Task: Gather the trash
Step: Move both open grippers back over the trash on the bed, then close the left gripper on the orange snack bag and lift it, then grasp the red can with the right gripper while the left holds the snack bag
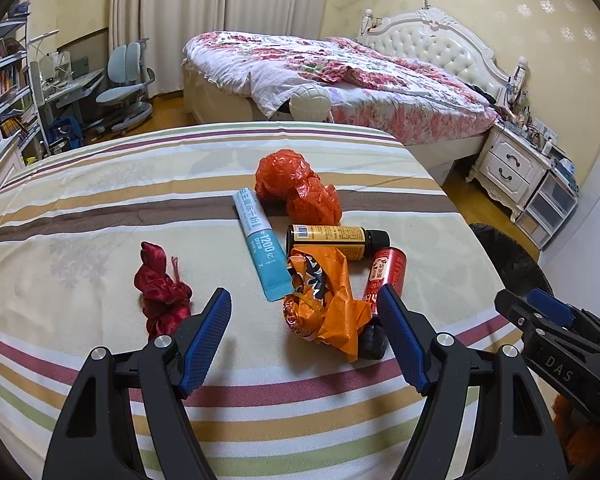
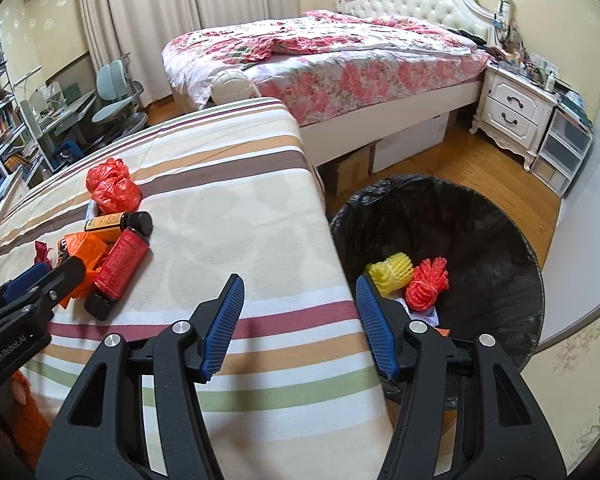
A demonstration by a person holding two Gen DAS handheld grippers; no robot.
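Note:
Trash lies on a striped tablecloth [image 1: 100, 208]: a dark red cloth wad [image 1: 162, 292], a teal tube [image 1: 260, 240], crumpled red-orange bags [image 1: 296, 188], an amber bottle [image 1: 336, 242], a red bottle [image 1: 384, 276] and an orange wrapper [image 1: 324, 304]. My left gripper [image 1: 304, 312] is open and empty, just short of the wrapper. My right gripper [image 2: 300, 300] is open and empty over the table's right edge, beside a black-lined trash bin [image 2: 500, 232] holding yellow foam netting [image 2: 392, 272] and red foam netting [image 2: 426, 284]. The right gripper also shows in the left wrist view [image 1: 536, 308].
A bed [image 2: 340, 60] with floral bedding stands behind the table, a white nightstand [image 2: 512, 108] and plastic drawers [image 2: 564, 148] to its right. A desk, chair [image 1: 128, 80] and bookshelves stand far left. Cardboard boxes [image 2: 352, 168] sit under the bed on the wood floor.

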